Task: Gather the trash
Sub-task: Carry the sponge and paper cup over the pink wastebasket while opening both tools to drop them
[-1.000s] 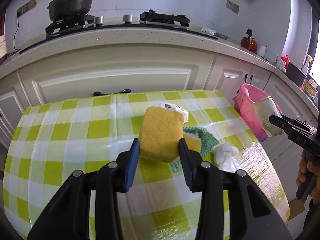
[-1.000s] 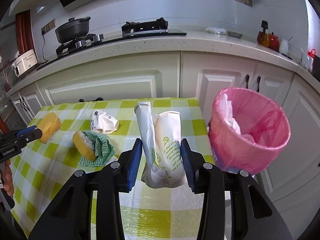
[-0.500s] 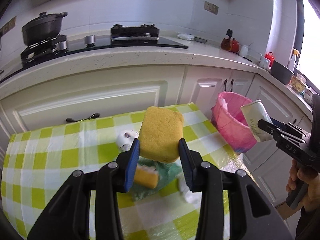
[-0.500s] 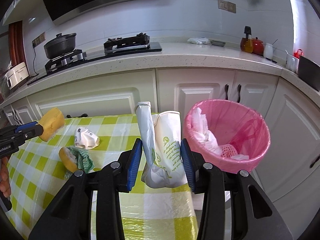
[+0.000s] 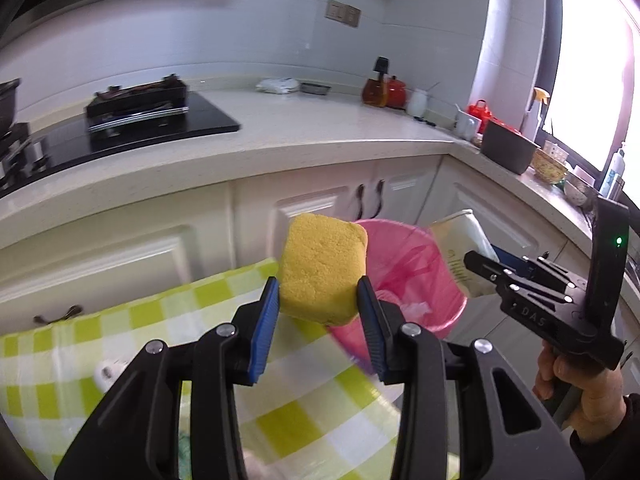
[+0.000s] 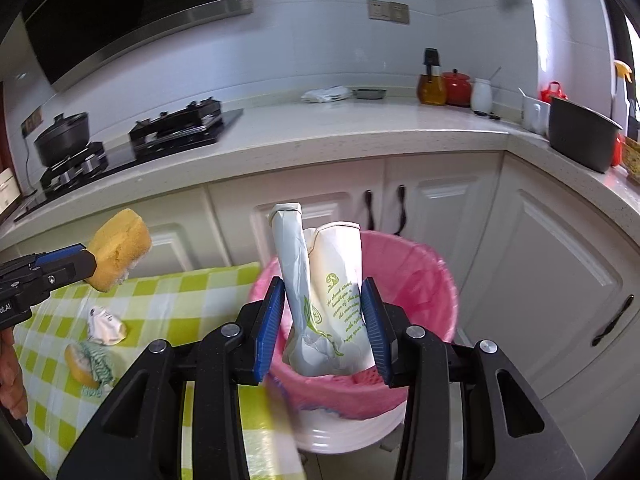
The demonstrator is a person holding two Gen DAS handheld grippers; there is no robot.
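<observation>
- The right hand-held gripper (image 6: 323,322) is clamped on a crumpled white paper bag (image 6: 332,304) with green print, held upright just over the mouth of the pink-lined bin (image 6: 432,280), which stands on the floor off the counter's right end.
- The left hand-held gripper (image 5: 318,306) is squeezing a yellow sponge (image 5: 323,270), porous and slightly compressed between the blue pads, above the right edge of the counter (image 5: 160,312), short of the bin.
- Risk: the bag is tall and light; let go too near the rim, it could catch on the liner and tip out onto the floor.
- Risk: both hand-held grippers are converging on the same opening, so they may knock together, or the sponge may be released before it clears the near rim.
- Risk: the bin looks light, and a bump from either tool could shove or topple it.
- A crumpled white wrapper (image 6: 105,322) and a second sponge wrapped in a green cloth (image 6: 89,362) lie near the counter's left part, not yet collected.
</observation>
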